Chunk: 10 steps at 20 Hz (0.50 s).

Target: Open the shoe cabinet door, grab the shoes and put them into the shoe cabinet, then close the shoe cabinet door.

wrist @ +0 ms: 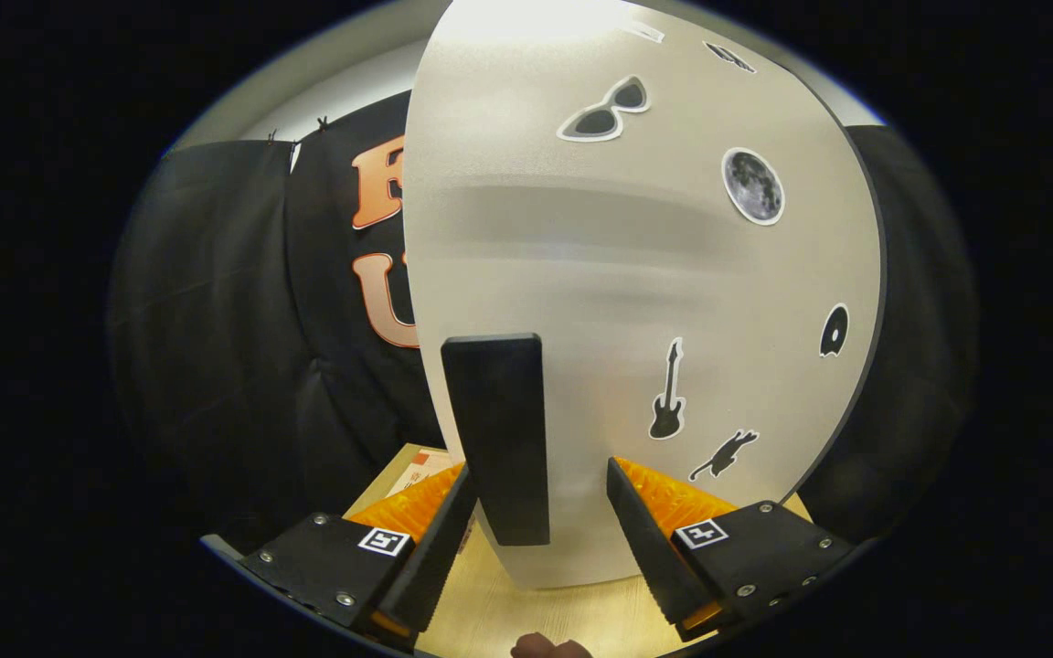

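The gripper (540, 512) faces the shoe cabinet's matte white door (636, 302), which stands directly ahead of it and rises well above the fingers. The fingers are spread apart in a released state and press on nothing. A black rectangular bar handle (499, 439) is mounted upright on the door; its lower end sits between the two fingertips, closer to the left finger. Whether the left finger touches the handle cannot be determined; the right finger is clear of it, with bare door surface in the gap.

The door carries several stickers beyond the fingers: a pair of sunglasses (601, 110) high up, a round grey moon (753, 185) to the right of it, a black electric guitar (667, 391) just above the right finger, a black leaping cat (724, 455) beside the guitar, and a small dark oval sticker (834, 331) near the door's right edge.

The light wooden counter (526, 608) lies under the fingers and meets the bottom edge of the door. To the left of the door, the counter's far part extends behind the left finger.
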Each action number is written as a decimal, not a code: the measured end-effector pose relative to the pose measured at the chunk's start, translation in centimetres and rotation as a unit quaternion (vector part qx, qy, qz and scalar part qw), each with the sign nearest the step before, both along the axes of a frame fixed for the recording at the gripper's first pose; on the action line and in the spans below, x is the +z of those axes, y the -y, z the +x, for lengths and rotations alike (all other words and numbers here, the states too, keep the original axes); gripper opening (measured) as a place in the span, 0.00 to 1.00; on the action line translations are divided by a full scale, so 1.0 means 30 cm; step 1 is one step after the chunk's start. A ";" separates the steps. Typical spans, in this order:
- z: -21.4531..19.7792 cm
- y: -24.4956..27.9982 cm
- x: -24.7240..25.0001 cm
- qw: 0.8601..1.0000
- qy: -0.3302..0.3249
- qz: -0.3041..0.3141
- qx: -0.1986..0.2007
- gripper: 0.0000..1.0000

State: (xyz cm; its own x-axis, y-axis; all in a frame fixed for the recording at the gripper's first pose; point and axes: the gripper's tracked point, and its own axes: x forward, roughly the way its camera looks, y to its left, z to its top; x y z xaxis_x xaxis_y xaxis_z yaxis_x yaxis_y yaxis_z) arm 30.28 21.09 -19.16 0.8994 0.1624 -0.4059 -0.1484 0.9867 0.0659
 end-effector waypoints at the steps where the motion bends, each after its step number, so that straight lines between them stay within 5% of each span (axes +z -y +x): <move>1: 0.007 -0.007 -0.003 1.000 -0.001 0.008 -0.001 0.90; 10: 0.035 -0.009 -0.012 0.998 0.000 0.029 -0.051 0.90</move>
